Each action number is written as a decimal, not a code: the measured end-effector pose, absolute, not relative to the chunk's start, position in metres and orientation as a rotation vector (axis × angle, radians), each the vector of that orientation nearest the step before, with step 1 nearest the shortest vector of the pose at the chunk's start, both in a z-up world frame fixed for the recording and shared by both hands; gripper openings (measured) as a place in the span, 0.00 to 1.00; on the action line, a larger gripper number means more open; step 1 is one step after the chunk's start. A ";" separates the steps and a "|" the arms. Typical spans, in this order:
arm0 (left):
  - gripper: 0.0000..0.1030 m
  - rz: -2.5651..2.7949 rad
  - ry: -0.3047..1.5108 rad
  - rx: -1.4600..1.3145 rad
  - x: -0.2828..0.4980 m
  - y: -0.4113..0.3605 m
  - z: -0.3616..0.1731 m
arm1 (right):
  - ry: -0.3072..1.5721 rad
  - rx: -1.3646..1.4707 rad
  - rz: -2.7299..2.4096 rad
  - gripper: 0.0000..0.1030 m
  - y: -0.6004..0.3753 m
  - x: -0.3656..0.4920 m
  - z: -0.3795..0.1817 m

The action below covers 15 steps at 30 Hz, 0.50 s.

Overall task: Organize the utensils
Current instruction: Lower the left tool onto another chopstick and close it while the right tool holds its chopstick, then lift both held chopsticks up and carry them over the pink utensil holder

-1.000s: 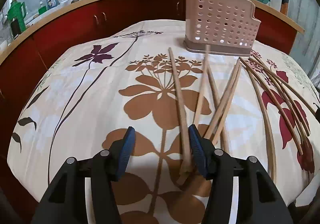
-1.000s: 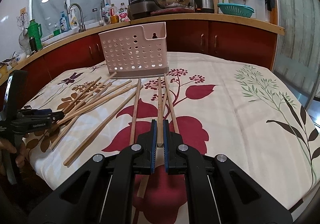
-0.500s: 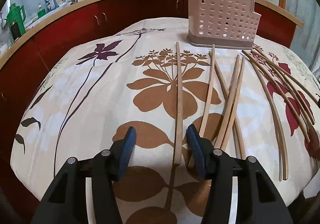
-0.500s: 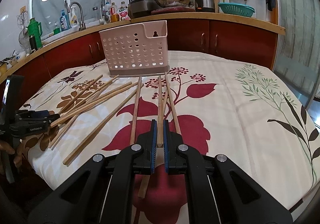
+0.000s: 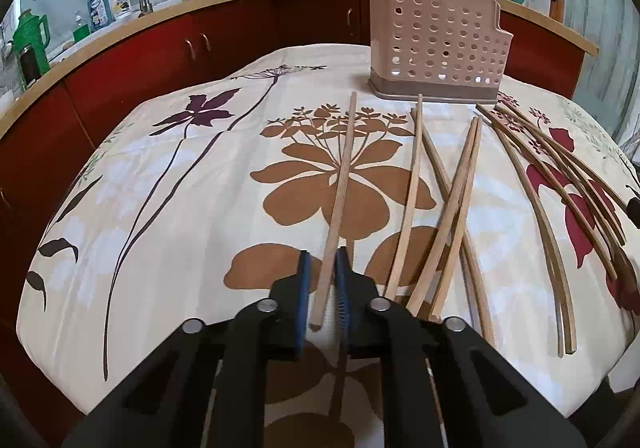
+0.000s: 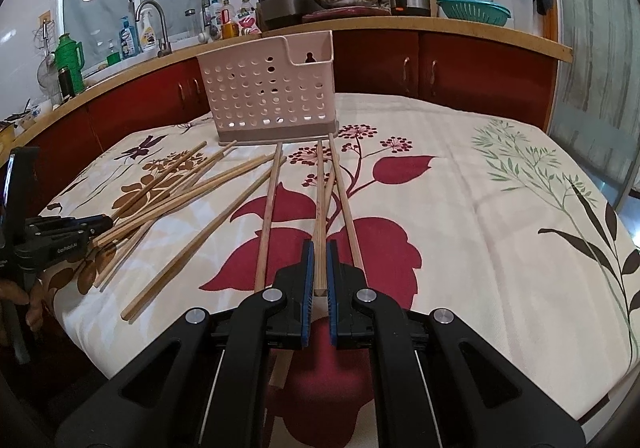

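Note:
Several wooden chopsticks [image 5: 460, 200] lie scattered on the flowered tablecloth [image 5: 180, 208]. In the left wrist view my left gripper [image 5: 323, 268] is closing its jaws on one chopstick [image 5: 342, 184], and the blue pads press its near end. That stick points toward the pink perforated utensil holder [image 5: 436, 44] at the back. In the right wrist view my right gripper [image 6: 317, 268] is shut on the near end of another chopstick [image 6: 320, 192], which points at the holder [image 6: 268, 96]. The left gripper [image 6: 60, 236] shows at the left edge there.
Loose chopsticks [image 6: 180, 200] fan out between the two grippers, some crossing each other. A red-fronted kitchen counter [image 6: 440, 32] with a sink, bottles, a wok and a kettle wraps around behind the table. A person's hand [image 6: 34, 308] shows at the lower left.
The left gripper's jaws have gone from wide apart to closed on the chopstick that lay between them. The right gripper has kept still, shut on its chopstick.

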State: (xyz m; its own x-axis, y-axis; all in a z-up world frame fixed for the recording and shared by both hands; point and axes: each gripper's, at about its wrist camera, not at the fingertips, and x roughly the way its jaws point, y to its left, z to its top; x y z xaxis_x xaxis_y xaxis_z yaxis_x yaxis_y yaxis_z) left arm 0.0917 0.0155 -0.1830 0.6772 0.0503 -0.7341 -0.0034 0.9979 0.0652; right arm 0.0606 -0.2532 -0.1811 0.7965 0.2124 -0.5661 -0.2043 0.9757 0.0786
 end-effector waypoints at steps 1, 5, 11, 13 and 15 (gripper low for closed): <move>0.11 0.027 0.823 0.057 0.091 0.016 -0.183 | 0.614 0.012 0.224 0.06 -0.253 0.061 -0.183; 0.10 0.026 0.816 0.067 0.089 0.016 -0.184 | 0.627 0.009 0.222 0.06 -0.253 0.062 -0.188; 0.07 0.027 0.811 0.058 0.089 0.018 -0.184 | 0.665 0.001 0.211 0.07 -0.254 0.065 -0.202; 0.07 0.027 0.811 0.055 0.089 0.018 -0.184 | 0.677 0.003 0.206 0.07 -0.255 0.067 -0.206; 0.07 0.029 0.811 0.062 0.089 0.018 -0.184 | 0.681 0.008 0.208 0.07 -0.257 0.067 -0.208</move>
State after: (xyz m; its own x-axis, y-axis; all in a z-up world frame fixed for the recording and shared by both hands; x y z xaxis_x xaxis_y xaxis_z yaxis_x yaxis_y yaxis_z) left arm 0.0889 0.0181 -0.1838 0.6887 0.0497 -0.7234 -0.0024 0.9978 0.0663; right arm 0.0670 -0.2568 -0.2077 0.7570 0.1940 -0.6240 -0.1885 0.9791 0.0758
